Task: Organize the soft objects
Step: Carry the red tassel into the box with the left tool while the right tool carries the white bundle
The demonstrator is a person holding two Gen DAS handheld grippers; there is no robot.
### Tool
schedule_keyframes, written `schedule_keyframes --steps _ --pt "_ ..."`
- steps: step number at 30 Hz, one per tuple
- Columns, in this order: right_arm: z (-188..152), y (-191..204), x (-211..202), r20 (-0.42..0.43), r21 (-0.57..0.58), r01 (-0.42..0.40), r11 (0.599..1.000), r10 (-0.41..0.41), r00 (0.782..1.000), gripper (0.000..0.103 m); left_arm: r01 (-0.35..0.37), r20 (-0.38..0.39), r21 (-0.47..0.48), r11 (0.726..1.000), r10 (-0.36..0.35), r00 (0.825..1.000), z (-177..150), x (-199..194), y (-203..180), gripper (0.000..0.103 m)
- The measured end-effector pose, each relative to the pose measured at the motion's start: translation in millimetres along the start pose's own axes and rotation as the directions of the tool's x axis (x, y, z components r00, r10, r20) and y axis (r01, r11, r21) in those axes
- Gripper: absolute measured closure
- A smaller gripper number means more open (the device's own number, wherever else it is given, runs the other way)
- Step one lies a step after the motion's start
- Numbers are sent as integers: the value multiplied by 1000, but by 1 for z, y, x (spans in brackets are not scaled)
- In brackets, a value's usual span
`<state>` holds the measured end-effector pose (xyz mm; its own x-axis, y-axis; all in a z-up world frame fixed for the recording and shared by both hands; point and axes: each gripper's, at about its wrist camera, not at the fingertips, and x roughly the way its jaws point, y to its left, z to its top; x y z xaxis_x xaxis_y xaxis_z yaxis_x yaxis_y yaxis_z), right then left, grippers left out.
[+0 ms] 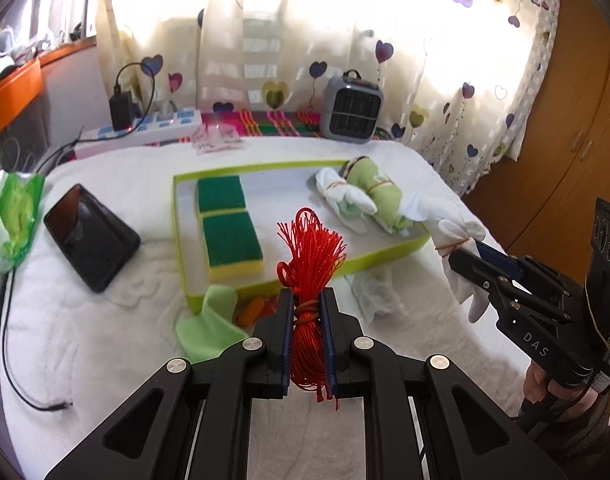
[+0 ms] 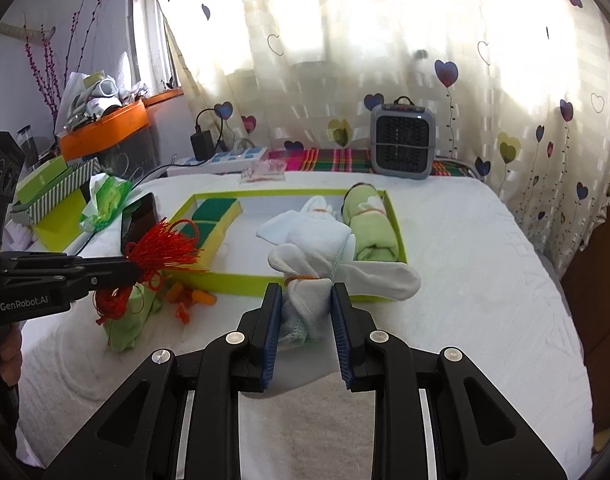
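The left gripper (image 1: 308, 308) is clamped on a bundle of shiny red cord tied with a rubber band (image 1: 311, 248), held above the near rim of the shallow lime-green cardboard tray (image 1: 181, 216). The right gripper (image 2: 307, 300) squeezes a white cloth bundle bound with an orange band (image 2: 305, 264), raised just in front of the tray's near right corner. Inside the tray lie two green-and-yellow sponges (image 1: 229, 240) (left side), a rolled white cloth (image 1: 341, 196) and a rolled green towel (image 1: 379, 192).

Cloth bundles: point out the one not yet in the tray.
The white cloth bundle clamped in the right gripper; the green roll and the other white bundle lie inside the tray.
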<state>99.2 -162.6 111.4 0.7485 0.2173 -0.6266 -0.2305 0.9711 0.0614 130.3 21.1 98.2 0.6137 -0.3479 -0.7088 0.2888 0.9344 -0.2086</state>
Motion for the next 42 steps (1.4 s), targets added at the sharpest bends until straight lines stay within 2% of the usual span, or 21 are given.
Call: schedule_keyframes --steps 12,22,30,42 --pt "24 -3 9 22 10 -29 1000 28 999 77 29 39 -14 999 -28 999 31 8 9 91" --pt "49 -13 29 22 61 -96 994 95 995 77 52 25 -43 998 -51 998 64 36 21 91" --pt "50 -8 62 -48 82 -156 984 160 986 77 52 -5 -57 997 -52 999 89 66 29 91" --pt "38 -4 104 -156 76 -141 987 151 976 77 36 -80 -97 995 -44 996 97 116 31 91"
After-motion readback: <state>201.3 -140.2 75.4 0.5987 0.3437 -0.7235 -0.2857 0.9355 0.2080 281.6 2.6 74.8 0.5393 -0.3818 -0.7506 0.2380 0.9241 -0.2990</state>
